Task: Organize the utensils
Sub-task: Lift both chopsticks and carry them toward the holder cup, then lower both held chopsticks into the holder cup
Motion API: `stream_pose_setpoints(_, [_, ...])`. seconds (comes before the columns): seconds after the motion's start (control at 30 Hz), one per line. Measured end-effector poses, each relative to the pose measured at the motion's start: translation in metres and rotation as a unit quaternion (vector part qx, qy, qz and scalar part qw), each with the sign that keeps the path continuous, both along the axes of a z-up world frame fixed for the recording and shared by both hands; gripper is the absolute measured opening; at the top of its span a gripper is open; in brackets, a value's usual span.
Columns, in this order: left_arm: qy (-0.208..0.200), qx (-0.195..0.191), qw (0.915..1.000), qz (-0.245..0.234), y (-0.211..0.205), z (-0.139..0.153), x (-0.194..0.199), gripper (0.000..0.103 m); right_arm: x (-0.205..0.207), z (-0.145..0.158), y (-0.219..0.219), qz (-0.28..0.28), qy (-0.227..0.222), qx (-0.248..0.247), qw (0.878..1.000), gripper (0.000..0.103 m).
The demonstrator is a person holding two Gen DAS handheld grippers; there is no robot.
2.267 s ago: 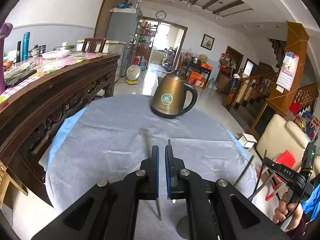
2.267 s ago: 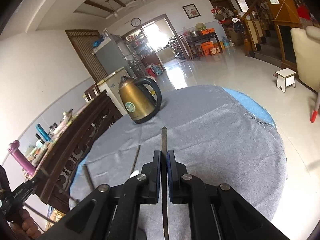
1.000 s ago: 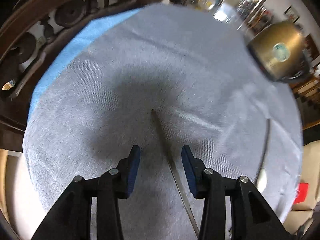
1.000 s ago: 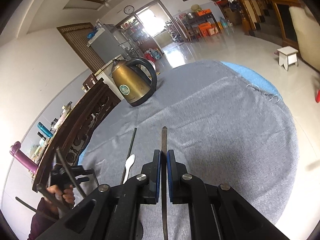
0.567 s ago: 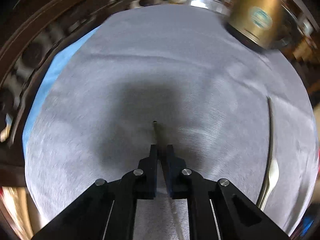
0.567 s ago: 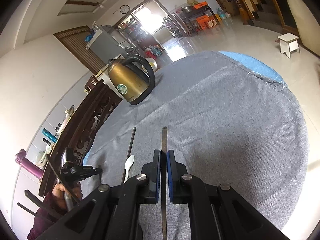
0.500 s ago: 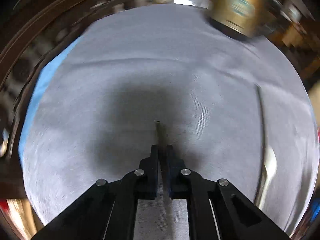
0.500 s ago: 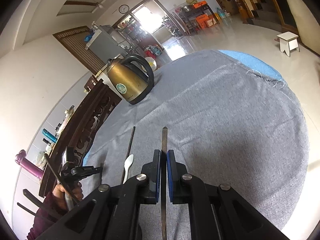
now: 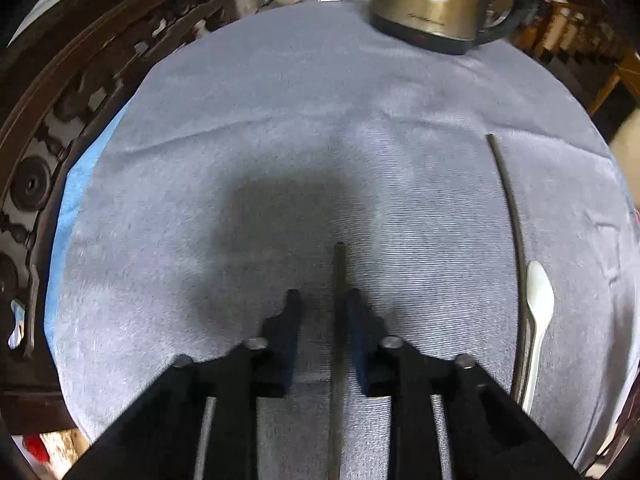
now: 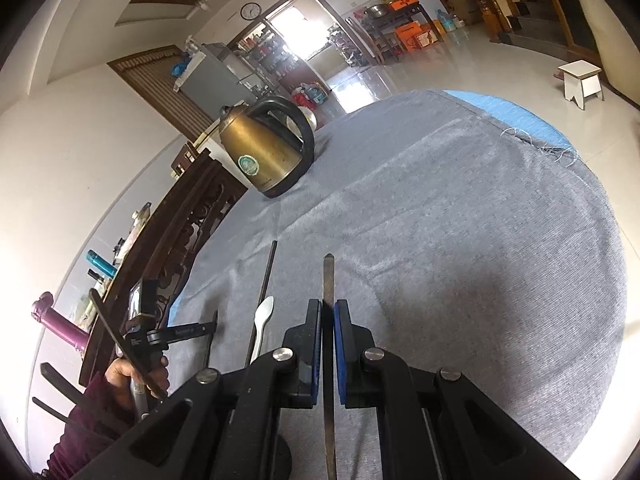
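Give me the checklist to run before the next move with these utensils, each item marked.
1. Left claw open: ok. Its jaws have just been opening and stand apart.
2. Dark stick resting flat on the grey cloth: cannot tell. It is between the jaws, nearer the right-hand pad.
3. Right claw grip: ok, shut on the flat metal utensil.
4. Thin rod and white spoon side by side: ok.
5. Kettle apart from the utensils: ok.
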State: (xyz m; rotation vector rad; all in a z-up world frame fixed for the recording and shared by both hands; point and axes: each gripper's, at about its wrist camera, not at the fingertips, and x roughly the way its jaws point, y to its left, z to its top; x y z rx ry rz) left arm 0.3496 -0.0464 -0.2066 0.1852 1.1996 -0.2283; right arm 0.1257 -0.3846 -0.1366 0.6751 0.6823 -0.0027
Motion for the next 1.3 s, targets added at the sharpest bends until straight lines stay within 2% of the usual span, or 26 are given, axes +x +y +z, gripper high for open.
stream_pose_setpoints(0.03, [-0.003, 0.003, 1.0, -0.003, 0.001, -0.001, -0.005, 0.006, 0.0, 0.001, 0.002, 0.0, 0.0, -0.002, 1.0, 0.007])
stream_pose_setpoints(0.07, [-0.009, 0.007, 0.9999, -0.002, 0.0, -0.001, -0.01, 0.005, -0.001, 0.004, 0.004, 0.001, -0.001, -0.007, 1.0, 0.007])
stream_pose_setpoints(0.27, [-0.028, -0.029, 0.9992, 0.008, 0.015, 0.011, -0.043, 0.005, -0.01, 0.022, 0.01, -0.003, -0.013, -0.027, 1.0, 0.007])
stream_pose_setpoints(0.4, [-0.049, -0.048, 0.9976, 0.009, 0.03, 0.042, -0.059, 0.005, -0.017, 0.031, 0.015, -0.005, -0.021, -0.039, 0.999, 0.007])
stream_pose_setpoints(0.5, [-0.084, -0.063, 0.9944, 0.012, 0.036, 0.07, -0.07, 0.005, -0.025, 0.041, 0.02, -0.01, -0.034, -0.051, 0.998, 0.007])
stream_pose_setpoints(0.6, [-0.135, -0.089, 0.9867, 0.017, 0.049, 0.104, -0.1, 0.005, -0.034, 0.052, 0.025, -0.013, -0.05, -0.066, 0.997, 0.007])
stream_pose_setpoints(0.63, [-0.15, -0.095, 0.9839, 0.019, 0.045, 0.115, -0.099, 0.005, -0.037, 0.056, 0.028, -0.014, -0.055, -0.073, 0.996, 0.007])
stream_pose_setpoints(0.8, [-0.212, -0.139, 0.967, 0.025, 0.056, 0.152, -0.124, 0.005, -0.054, 0.074, 0.04, -0.018, -0.08, -0.101, 0.991, 0.007])
stream_pose_setpoints(1.03, [-0.276, -0.167, 0.9463, 0.027, 0.063, 0.184, -0.166, 0.005, -0.08, 0.098, 0.047, -0.028, -0.118, -0.125, 0.985, 0.007])
stream_pose_setpoints(1.3, [-0.323, -0.191, 0.9267, 0.016, 0.069, 0.22, -0.208, 0.005, -0.1, 0.126, 0.061, -0.023, -0.152, -0.138, 0.978, 0.007])
